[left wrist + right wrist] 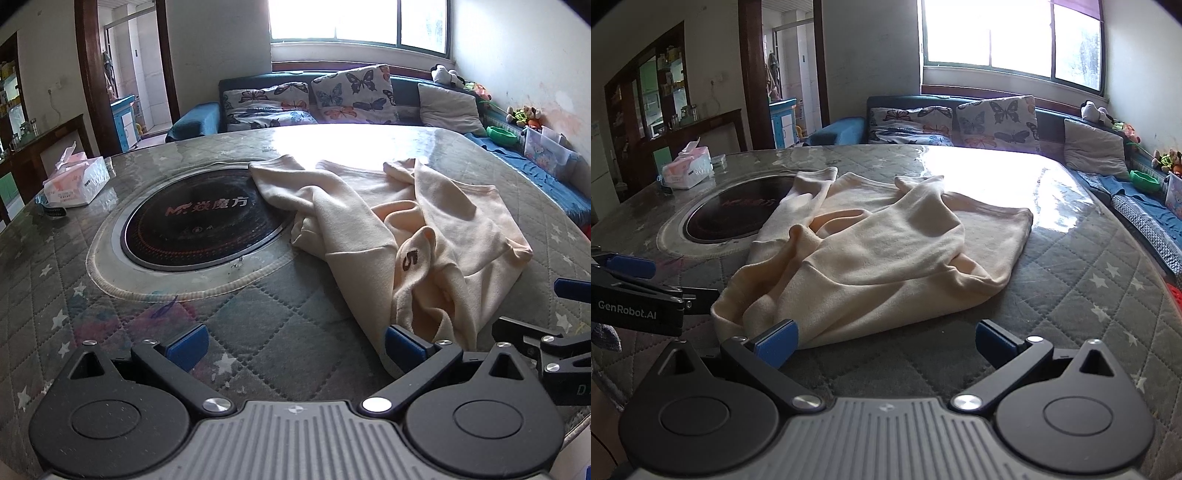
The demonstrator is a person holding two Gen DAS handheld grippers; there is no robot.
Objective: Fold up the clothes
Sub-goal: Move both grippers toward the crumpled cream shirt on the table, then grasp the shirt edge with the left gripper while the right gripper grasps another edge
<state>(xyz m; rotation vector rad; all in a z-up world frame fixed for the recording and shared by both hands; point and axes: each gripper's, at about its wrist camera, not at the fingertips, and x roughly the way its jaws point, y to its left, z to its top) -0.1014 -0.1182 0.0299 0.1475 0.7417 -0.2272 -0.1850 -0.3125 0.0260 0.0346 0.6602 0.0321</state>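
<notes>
Left wrist view: left gripper (295, 347) spread wide, empty, above the quilted table (258, 332); crumpled cream garment (424, 236) lies ahead-right, beside the inset cooktop (203, 225).

Right wrist view: right gripper (886, 341) likewise spread, empty; garment (886, 251) just ahead, its near edge beside the left blue pad.

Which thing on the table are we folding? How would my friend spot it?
Find the big quilted table with the round black cooktop. Beside the cooktop, one sleeve lying over its edge, is a crumpled cream sweatshirt, the only clothing there.
</notes>
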